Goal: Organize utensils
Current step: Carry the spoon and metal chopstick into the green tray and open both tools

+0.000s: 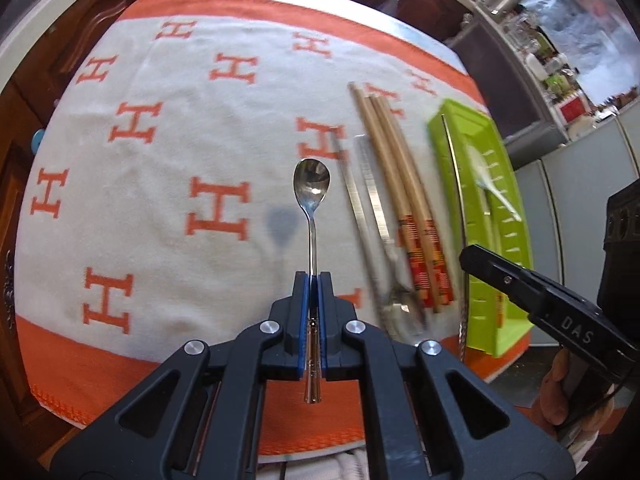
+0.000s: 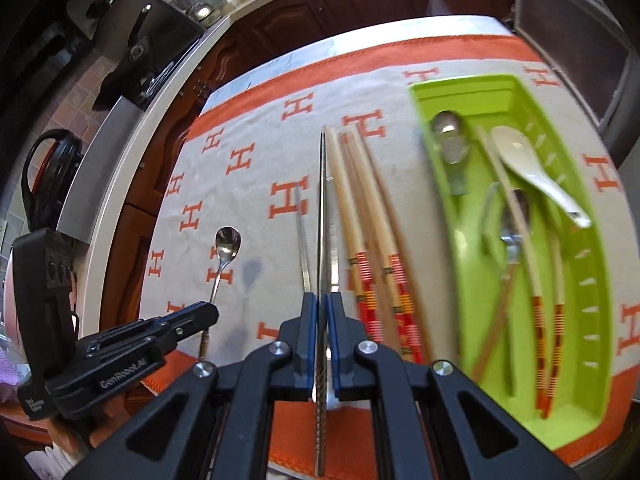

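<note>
Left wrist view: the left tongs (image 1: 314, 280) are clenched on the handle of a steel spoon (image 1: 311, 196), which sticks straight out ahead of the pads, bowl up, lifted clear of the cloth; its shadow lies just left of the handle. Below is a cream cloth (image 1: 160, 184) with orange H letters and an orange border, spread on a table. To the right of the tongs lie two steel chopsticks (image 1: 362, 208) with another spoon (image 1: 402, 308) beside them, then wooden chopsticks (image 1: 400, 184) with red patterned ends, then a green tray (image 1: 500, 216) near the cloth's right edge. The right tongs (image 1: 532, 292) reach in low on the right, a hand (image 1: 560, 392) under them. Dark wood cabinets (image 1: 80, 40) stand beyond the cloth; cluttered shelves (image 1: 540, 52) run at the upper right.

Right wrist view: the right tongs (image 2: 322, 312) are clamped on a steel chopstick (image 2: 322, 216), held edge-on ahead of them. Just left lies a second steel chopstick (image 2: 302, 240); just right, the wooden chopsticks (image 2: 360, 208). Further right the tray (image 2: 448, 240) holds a white ladle spoon (image 2: 528, 168), steel spoons (image 2: 450, 140) and patterned chopsticks (image 2: 536, 304), blurred. Well to the left, the left tongs (image 2: 192, 316) grip the spoon (image 2: 226, 252). A pale counter edge (image 2: 160, 92) curves behind the table, with brown cabinets (image 2: 360, 4) and a black bag (image 2: 52, 172) at the far left.
</note>
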